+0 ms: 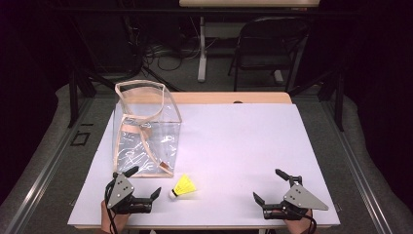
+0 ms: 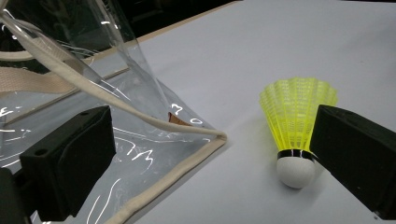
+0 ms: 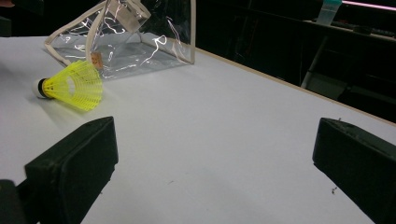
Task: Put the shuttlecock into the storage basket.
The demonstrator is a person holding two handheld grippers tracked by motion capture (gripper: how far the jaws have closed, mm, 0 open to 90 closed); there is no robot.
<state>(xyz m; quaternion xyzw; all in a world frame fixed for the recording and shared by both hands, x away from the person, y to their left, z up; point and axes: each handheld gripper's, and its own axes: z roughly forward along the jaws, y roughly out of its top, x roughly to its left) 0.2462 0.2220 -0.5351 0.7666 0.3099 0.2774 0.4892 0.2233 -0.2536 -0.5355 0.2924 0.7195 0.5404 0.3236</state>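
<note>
A yellow shuttlecock point(image 1: 184, 187) with a white cork tip lies on its side near the table's front edge, just right of the clear bag's front corner. The clear plastic bag point(image 1: 146, 129) with beige trim and straps stands open at the left. My left gripper point(image 1: 144, 183) is open at the front left, one jaw by the bag's base, the other close beside the shuttlecock point(image 2: 295, 122). My right gripper point(image 1: 271, 185) is open at the front right with bare table between its jaws. The right gripper view has the shuttlecock point(image 3: 72, 85) and the bag point(image 3: 128, 39) farther off.
The white table top point(image 1: 234, 141) has a wooden strip along its far edge. A black chair point(image 1: 265, 46) and cables stand on the floor behind the table. Metal rails run along both sides.
</note>
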